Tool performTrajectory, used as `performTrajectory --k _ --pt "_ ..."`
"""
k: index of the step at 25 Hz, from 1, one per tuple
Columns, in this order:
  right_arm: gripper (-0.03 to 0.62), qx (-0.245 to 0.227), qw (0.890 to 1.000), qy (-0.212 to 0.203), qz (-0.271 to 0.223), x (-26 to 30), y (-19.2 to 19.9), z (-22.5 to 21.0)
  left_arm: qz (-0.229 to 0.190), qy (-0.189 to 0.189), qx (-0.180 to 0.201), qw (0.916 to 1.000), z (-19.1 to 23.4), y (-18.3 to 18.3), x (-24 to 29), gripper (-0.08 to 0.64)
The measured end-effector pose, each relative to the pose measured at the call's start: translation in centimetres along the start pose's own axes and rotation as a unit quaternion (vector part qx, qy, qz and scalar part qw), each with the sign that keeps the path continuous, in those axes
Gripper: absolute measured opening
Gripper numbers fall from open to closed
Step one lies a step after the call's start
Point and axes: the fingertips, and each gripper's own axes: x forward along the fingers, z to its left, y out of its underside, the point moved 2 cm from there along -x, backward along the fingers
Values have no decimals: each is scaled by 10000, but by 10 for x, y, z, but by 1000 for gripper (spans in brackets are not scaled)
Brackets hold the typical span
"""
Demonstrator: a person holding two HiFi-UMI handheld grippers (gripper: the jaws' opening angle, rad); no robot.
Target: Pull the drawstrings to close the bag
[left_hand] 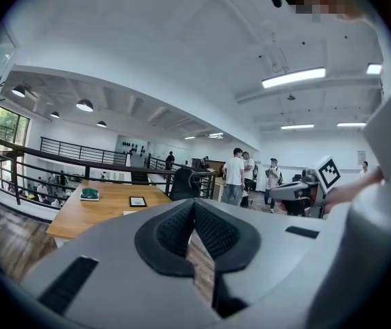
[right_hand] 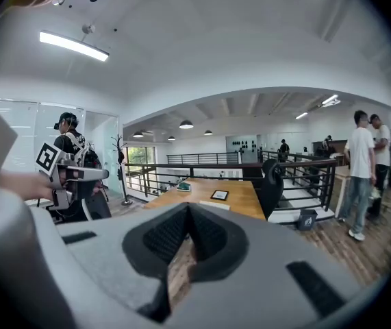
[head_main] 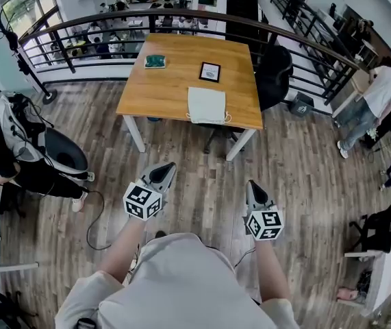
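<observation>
Not begun: drawstring bag [head_main: 207,105] seen untouched on surface [head_main: 174,81]; left tool [head_main: 166,166] and right tool [head_main: 252,185] held closed, empty, well apart from it.

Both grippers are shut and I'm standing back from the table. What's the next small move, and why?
Probably step toward the table and bring both grippers up to the white bag. The bag lies flat at the table's near edge, well ahead of the left gripper and right gripper, which hang over the wooden floor with fingers closed on nothing.
</observation>
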Motion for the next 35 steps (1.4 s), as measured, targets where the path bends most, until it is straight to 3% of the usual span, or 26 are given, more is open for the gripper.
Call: performTrajectory --k 5,8,21,35 --pt "17 -117 9999 -100 -7 -3 3 -10 -35 -153 -58 9999 -11 4 6 -6" --pt "43 -146 9998 -146 -9 -3 6 -16 -36 -215 -142 9997 -17 8 8 74" --pt "63 -45 9995 -278 168 -10 24 -46 83 -425 -277 9987 -39 24 18 81" --pt "63 22 9994 -141 307 35 26 -70 198 -431 -341 9983 -8 31 61 80"
